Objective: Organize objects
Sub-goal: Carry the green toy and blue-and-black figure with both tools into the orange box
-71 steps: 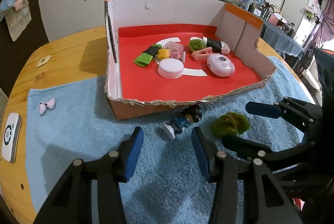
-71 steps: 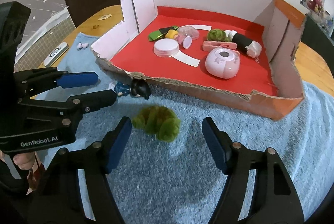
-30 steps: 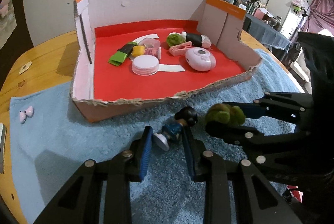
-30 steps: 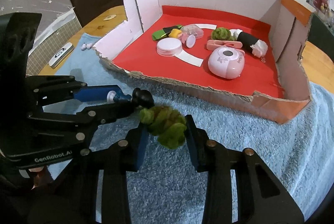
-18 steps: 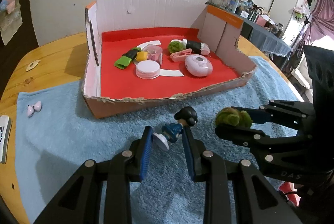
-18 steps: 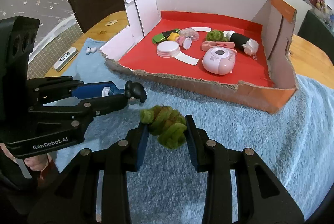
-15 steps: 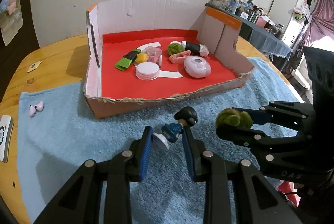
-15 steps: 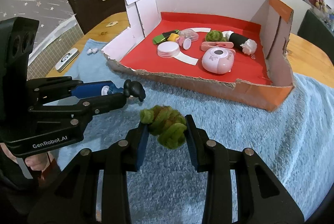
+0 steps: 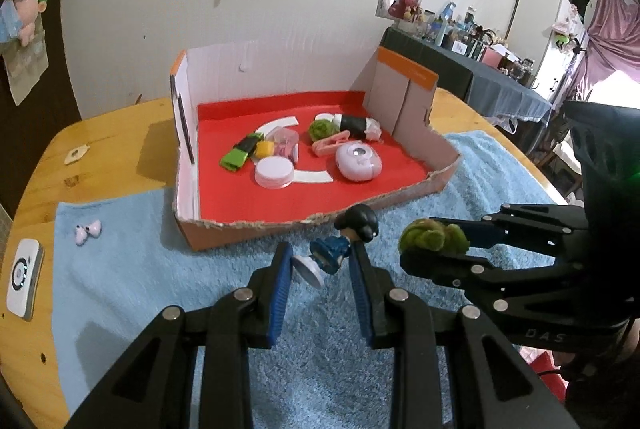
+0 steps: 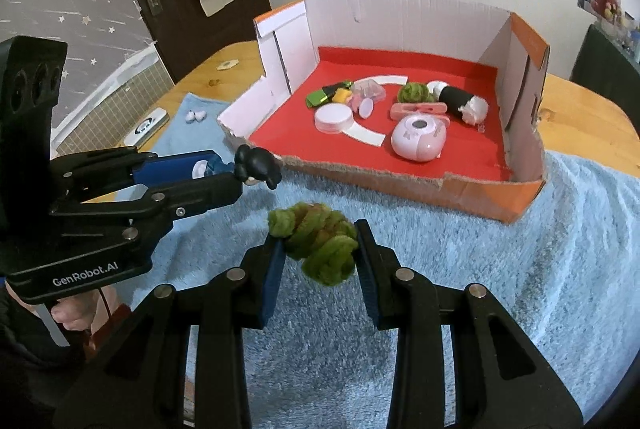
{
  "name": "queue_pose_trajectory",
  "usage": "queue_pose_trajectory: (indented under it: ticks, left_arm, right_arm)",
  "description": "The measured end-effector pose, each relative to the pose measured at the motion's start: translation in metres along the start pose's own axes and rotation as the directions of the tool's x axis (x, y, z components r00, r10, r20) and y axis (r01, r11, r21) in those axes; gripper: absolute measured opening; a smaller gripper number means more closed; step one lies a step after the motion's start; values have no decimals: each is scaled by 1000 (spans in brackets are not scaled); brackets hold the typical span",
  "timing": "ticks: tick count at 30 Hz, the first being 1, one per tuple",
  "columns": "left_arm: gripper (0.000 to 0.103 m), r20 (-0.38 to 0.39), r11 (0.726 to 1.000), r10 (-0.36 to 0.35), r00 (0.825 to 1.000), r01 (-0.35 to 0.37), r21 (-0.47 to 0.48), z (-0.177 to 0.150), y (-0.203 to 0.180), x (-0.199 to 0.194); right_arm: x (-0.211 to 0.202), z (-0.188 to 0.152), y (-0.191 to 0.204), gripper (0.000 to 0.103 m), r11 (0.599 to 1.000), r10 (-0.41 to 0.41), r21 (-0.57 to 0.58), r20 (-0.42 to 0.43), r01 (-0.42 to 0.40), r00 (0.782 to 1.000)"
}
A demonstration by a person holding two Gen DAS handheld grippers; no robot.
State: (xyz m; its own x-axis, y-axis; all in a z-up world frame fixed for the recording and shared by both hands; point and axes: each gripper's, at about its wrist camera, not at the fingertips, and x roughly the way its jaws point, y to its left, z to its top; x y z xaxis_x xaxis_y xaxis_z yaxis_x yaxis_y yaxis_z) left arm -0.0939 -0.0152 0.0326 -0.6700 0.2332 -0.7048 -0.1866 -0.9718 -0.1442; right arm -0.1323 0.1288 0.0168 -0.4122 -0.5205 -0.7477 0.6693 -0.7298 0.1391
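Both tools loaded, lifted off blue towel (image 9: 120,289). L tool (image 9: 320,265) clamped on small doll (image 9: 340,241), long axis slanting up-right in left-wrist frame, black head toward box. R tool (image 10: 320,249) clamped on green yarn wad (image 10: 316,241). Cardboard box (image 10: 400,185) w/ red floor lies straight ahead, upper centre of both frames; torn low front wall faces tools. L tool looks slightly nearer to it. Judgement: next = carry fwd over front wall, release on bare red near edge

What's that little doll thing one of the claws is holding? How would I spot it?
Find the cardboard box with the red floor. Just before its torn front edge, the left gripper clamps a small toy figure with a black head and blue body; the right gripper's load is fuzzy green yarn.
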Motion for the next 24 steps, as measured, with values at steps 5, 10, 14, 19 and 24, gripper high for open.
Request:
queue_pose_trajectory:
  ticks: [5,10,14,19,24]
  left_arm:
    - [30,11,1000,3,1000,-3,6,6,-3,-1]
    - [30,25,1000,8,1000,-8,4,17,-4,-1]
    - [30,28,1000,23,999,-23,-6,26,-1,3]
    - [30,13,999,38,999,-38,-24,36,4,15]
    - [30,-11,998,49,999,-49,-28,42,7,28]
  right_arm:
    - [-6,7,1,32,1000,-8,-13,18,8,1000]
    - [-9,16,-2,32,1000,-10,-18,29,11,1000]
    - [-9,25,-7,32,1000,-8,-12,36,9,999]
    - [-3,35,-18,32,1000,-6,8,28,5,1000]
    - [8,42,-29,32,1000,-16,24,6,16,1000]
